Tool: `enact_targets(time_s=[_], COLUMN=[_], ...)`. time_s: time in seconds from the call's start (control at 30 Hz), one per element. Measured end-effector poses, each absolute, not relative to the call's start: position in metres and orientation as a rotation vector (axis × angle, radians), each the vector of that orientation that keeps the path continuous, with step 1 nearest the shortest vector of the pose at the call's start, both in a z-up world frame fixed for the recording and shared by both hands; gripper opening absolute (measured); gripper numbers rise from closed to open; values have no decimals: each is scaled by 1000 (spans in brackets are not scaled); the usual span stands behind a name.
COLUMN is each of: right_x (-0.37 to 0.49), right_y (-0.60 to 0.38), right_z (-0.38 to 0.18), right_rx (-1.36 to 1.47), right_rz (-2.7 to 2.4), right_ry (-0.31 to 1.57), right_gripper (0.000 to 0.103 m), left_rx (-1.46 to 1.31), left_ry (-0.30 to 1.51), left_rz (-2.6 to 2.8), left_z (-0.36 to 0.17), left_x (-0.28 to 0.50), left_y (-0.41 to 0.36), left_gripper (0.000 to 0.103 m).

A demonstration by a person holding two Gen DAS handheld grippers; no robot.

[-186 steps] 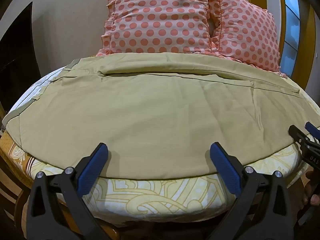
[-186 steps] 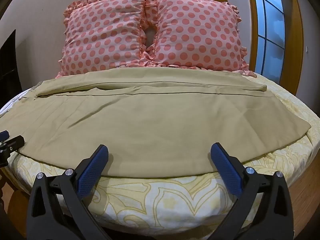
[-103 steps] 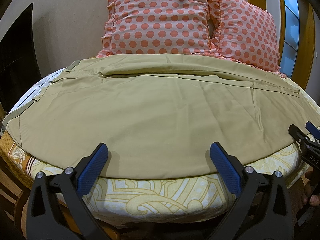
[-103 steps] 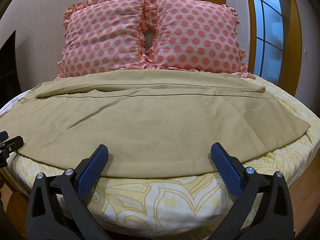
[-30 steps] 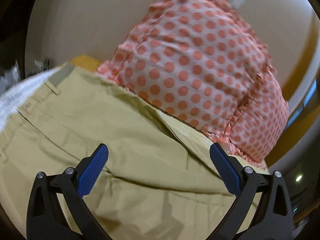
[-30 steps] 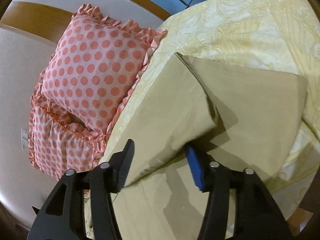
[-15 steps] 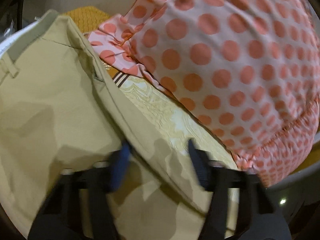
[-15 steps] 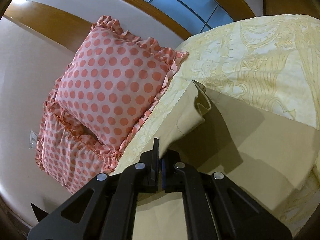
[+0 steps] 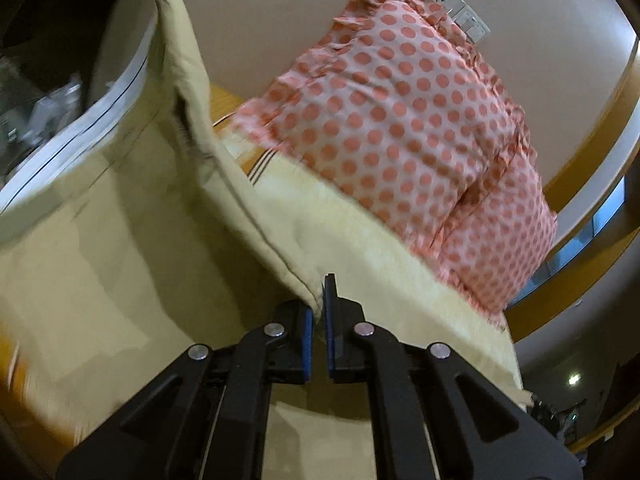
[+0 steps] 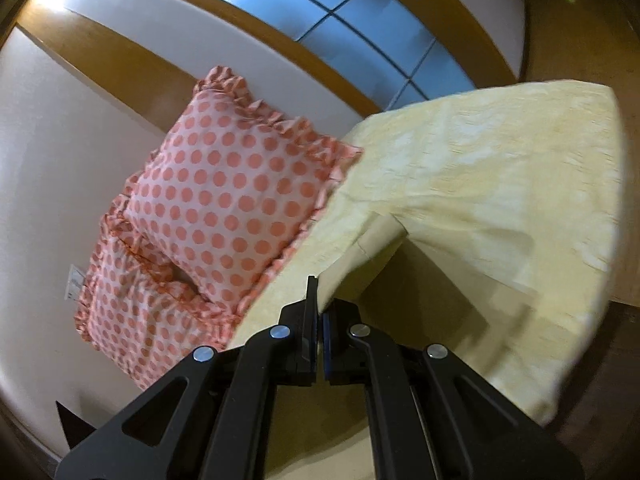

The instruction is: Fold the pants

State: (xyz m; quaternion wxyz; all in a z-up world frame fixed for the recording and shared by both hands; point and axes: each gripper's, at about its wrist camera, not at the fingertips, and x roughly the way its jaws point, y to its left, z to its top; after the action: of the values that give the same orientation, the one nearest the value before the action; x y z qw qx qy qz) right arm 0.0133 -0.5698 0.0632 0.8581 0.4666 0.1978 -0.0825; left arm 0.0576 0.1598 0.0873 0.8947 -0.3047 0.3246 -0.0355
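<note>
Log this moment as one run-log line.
step: fold pants, first fold | left gripper: shut on khaki cotton pants | right gripper: shut on pants, edge lifted | nearby: pink polka-dot pillows

Warm, dim indoor light, motion blur

Daylight is glowing through the window (image 10: 352,28) above the right gripper (image 10: 319,312); fisheye edges are bending and darkening.

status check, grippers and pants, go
Left gripper shut on pants. Right gripper shut on pants, edge lifted. Pillows beyond, apart.

Black-framed left tool (image 9: 320,304) and right tool (image 10: 319,300) — blue pads, silver rivets
</note>
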Motion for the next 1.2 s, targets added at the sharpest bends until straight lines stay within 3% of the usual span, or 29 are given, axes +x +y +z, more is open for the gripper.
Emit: enact_targets(time_s=[0.2, 0.23, 0.27, 0.3, 0.33, 0.37, 0.4, 0.53, 0.7, 0.77, 0.83, 0.87, 0.97, 1.2], right_x=[-6, -10, -15, -21, -29, -36, -39, -28, -13, -7, -6, -4, -2, 27], right_y=[-570, -569, -569, -570, -570, -571, -572, -576, -556, -544, -534, -532, -535, -472], right_z=[37, 37, 37, 38, 40, 40, 41, 26, 24, 20, 18, 18, 17, 84], right_rx=[935, 919, 910, 906, 898, 882, 866, 870, 743, 695, 644, 621, 596, 484], right_rz=[-283, -306, -330, -349, -383, -411, -433, -424, -394, -336, -329, -334, -363, -88], right_ry=[501, 509, 506, 489, 450, 421, 414, 440, 448, 462, 457, 454, 462, 389], right_gripper=[7, 21, 49, 63, 72, 72, 72, 69, 58, 38, 38, 32, 3, 3], left_rx=[-666, -670, -674, -679, -680, -680, -676, -669, -667, -677, -684, -688, -692, -754], left_ry=[736, 734, 728, 711, 696, 681, 662, 633, 572, 548, 526, 523, 518, 511], left_rz=[-23, -20, -19, -17, -7, -4, 5, -6, 56, 74, 104, 116, 134, 136], left_z=[36, 31, 29, 28, 28, 29, 30, 34, 37, 40, 41, 40, 38, 29], left_x=[8, 4, 2, -3, -7, -11, -17, -31, -51, -56, -60, -61, -62, -61], left_y=[157, 156, 156, 156, 156, 156, 157, 161, 173, 179, 187, 192, 201, 226], left_gripper=[6, 10, 12, 15, 24, 36, 41, 46, 57, 61, 62, 63, 67, 80])
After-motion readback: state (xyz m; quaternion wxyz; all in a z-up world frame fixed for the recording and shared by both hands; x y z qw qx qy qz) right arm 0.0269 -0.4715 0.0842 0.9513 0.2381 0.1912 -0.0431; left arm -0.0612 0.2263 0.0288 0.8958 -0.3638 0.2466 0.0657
